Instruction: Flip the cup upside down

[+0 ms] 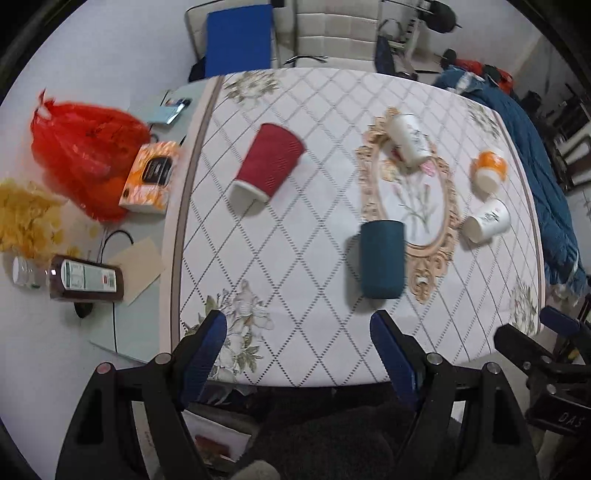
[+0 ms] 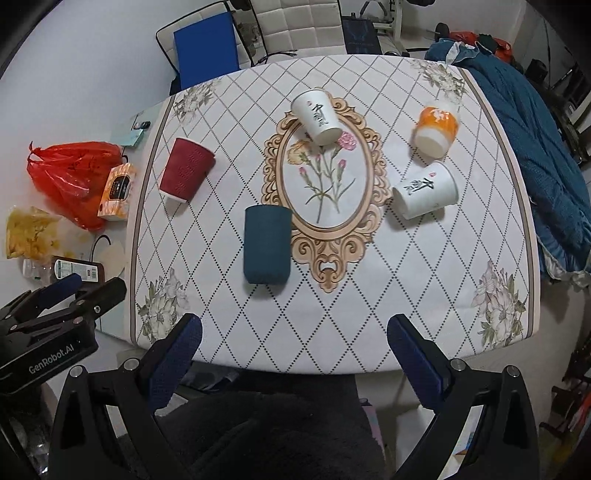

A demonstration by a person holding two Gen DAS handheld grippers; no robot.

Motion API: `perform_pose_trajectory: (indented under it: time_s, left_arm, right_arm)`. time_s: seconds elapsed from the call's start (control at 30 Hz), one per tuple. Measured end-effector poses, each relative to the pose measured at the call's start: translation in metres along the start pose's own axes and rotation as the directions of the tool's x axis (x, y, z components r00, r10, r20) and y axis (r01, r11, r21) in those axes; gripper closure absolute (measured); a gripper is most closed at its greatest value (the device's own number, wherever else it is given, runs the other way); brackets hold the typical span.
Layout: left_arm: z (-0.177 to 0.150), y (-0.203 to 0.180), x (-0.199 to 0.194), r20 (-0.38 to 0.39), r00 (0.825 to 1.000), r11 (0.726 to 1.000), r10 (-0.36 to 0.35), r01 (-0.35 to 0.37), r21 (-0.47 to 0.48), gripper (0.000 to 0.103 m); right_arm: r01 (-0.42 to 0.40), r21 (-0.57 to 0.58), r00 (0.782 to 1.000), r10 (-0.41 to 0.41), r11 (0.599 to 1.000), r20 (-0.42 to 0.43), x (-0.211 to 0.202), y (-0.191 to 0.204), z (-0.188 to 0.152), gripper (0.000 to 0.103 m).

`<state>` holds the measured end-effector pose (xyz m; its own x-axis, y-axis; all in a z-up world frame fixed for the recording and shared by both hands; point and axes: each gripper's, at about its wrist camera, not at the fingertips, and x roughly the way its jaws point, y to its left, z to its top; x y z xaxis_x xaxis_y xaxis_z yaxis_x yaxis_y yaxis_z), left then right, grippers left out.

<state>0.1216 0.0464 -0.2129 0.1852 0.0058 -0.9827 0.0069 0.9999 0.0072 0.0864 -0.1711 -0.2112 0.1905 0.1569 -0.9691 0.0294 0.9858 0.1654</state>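
Several cups stand on the patterned tablecloth (image 2: 369, 295), all with the narrow base up. A dark teal cup (image 1: 381, 258) (image 2: 266, 244) is nearest. A red ribbed cup (image 1: 269, 164) (image 2: 186, 170) is at the left. Two white printed cups (image 2: 317, 116) (image 2: 426, 195) and an orange-and-white cup (image 2: 437, 127) are farther right. My left gripper (image 1: 299, 328) is open and empty above the near table edge. My right gripper (image 2: 295, 330) is open and empty, also above the near edge. Each gripper shows at the edge of the other's view.
Left of the cloth lie a red plastic bag (image 2: 70, 177), an orange box (image 2: 116, 192), a dark bottle (image 1: 86, 278) and yellow flakes (image 1: 26, 218). A blue quilt (image 2: 546, 166) lies at the right. Chairs (image 2: 295, 26) stand behind the table.
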Motion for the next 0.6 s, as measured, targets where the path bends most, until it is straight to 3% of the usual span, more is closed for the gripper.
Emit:
perform_pose_trajectory:
  time_s: [0.07, 0.1, 0.13, 0.23, 0.27, 0.37, 0.4, 0.47, 0.5, 0.57, 0.6]
  left_arm:
    - [0.002, 0.013, 0.013, -0.01, 1.0, 1.0, 0.014, -0.014, -0.016, 0.022]
    - [0.003, 0.018, 0.021, -0.014, 1.0, 1.0, 0.017, -0.017, -0.023, 0.017]
    - [0.004, 0.026, 0.034, -0.024, 0.999, 0.999, 0.031, -0.032, -0.037, 0.006]
    - [0.002, 0.041, 0.06, -0.049, 0.997, 0.995, 0.061, -0.064, -0.074, 0.004]
    - [0.001, 0.045, 0.067, -0.054, 0.997, 0.994, 0.058, -0.063, -0.09, 0.004]
    - [-0.004, 0.051, 0.096, -0.099, 0.994, 0.991, 0.042, -0.054, -0.12, 0.005]
    - [-0.004, 0.051, 0.102, -0.111, 0.993, 0.991, 0.036, -0.05, -0.122, 0.005]
    - [-0.006, 0.049, 0.12, -0.145, 0.989, 0.99, 0.029, -0.048, -0.129, 0.004]
    - [-0.006, 0.048, 0.124, -0.153, 0.988, 0.989, 0.032, -0.053, -0.135, 0.005]
    - [-0.007, 0.046, 0.136, -0.163, 0.986, 0.986, 0.034, -0.059, -0.156, 0.005]
    - [-0.008, 0.046, 0.141, -0.17, 0.985, 0.984, 0.035, -0.064, -0.166, 0.005]
  right_arm:
    - [0.009, -0.012, 1.0, -0.01, 1.0, -0.022, 0.008, 0.01, 0.003, 0.001]
    - [0.016, -0.028, 0.999, -0.017, 0.999, -0.028, 0.012, 0.014, 0.005, 0.001]
    - [0.039, -0.057, 0.999, -0.04, 0.998, -0.029, 0.019, 0.019, 0.009, 0.001]
    - [0.119, -0.207, 0.99, -0.132, 0.971, -0.048, 0.042, 0.037, 0.02, 0.001]
    - [0.147, -0.276, 0.985, -0.166, 0.95, -0.046, 0.049, 0.043, 0.024, 0.001]
    - [0.244, -0.545, 0.955, -0.296, 0.802, -0.007, 0.075, 0.07, 0.032, 0.001]
    - [0.267, -0.638, 0.943, -0.333, 0.723, 0.017, 0.084, 0.08, 0.032, 0.001]
    - [0.292, -0.803, 0.915, -0.396, 0.52, 0.076, 0.103, 0.097, 0.028, 0.001]
    - [0.3, -0.87, 0.9, -0.42, 0.391, 0.121, 0.111, 0.105, 0.022, 0.001]
    - [0.301, -0.952, 0.859, -0.447, 0.047, 0.249, 0.131, 0.117, 0.001, 0.001]
    - [0.294, -0.952, 0.848, -0.436, -0.09, 0.302, 0.138, 0.118, -0.009, 0.001]
